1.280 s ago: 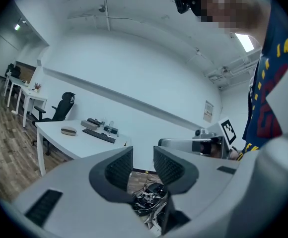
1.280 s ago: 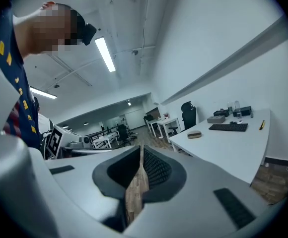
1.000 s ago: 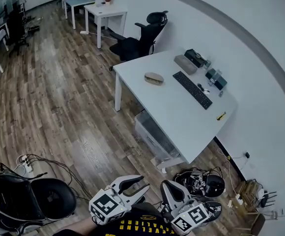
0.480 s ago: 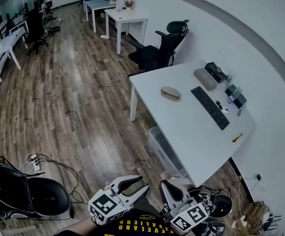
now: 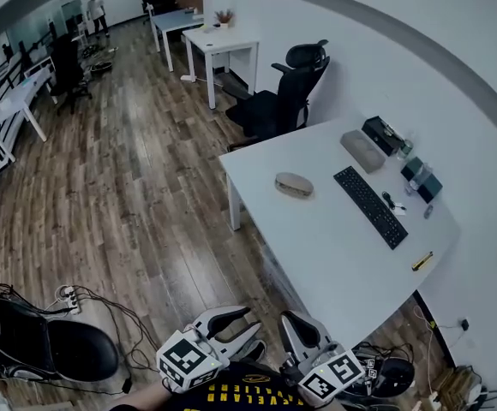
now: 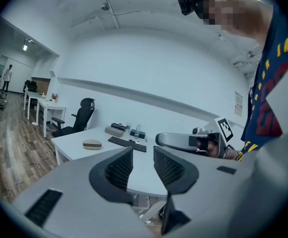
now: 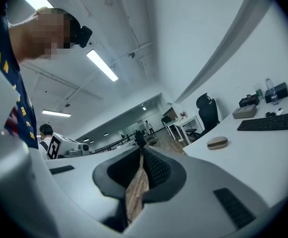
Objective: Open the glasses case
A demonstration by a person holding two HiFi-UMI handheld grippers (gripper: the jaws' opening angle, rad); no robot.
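Note:
The glasses case (image 5: 294,185), a tan oval pouch, lies shut on the white desk (image 5: 334,247) near its far left corner, well ahead of both grippers. It also shows in the left gripper view as the case (image 6: 92,144) and in the right gripper view as the case (image 7: 217,143). My left gripper (image 5: 242,325) is held low at the bottom of the head view, its jaws open with nothing between them (image 6: 143,151). Beside it my right gripper (image 5: 290,321) is shut with nothing held (image 7: 141,151).
On the desk lie a black keyboard (image 5: 370,205), a grey box (image 5: 362,151) and a small yellow item (image 5: 422,260). A black office chair (image 5: 278,105) stands behind the desk. A power strip with cables (image 5: 68,298) and a dark seat (image 5: 51,345) lie on the wooden floor at left.
The desk and case have slid down and closer in the head view as I walk toward them. Both grippers keep their places at the bottom, their jaws unchanged.

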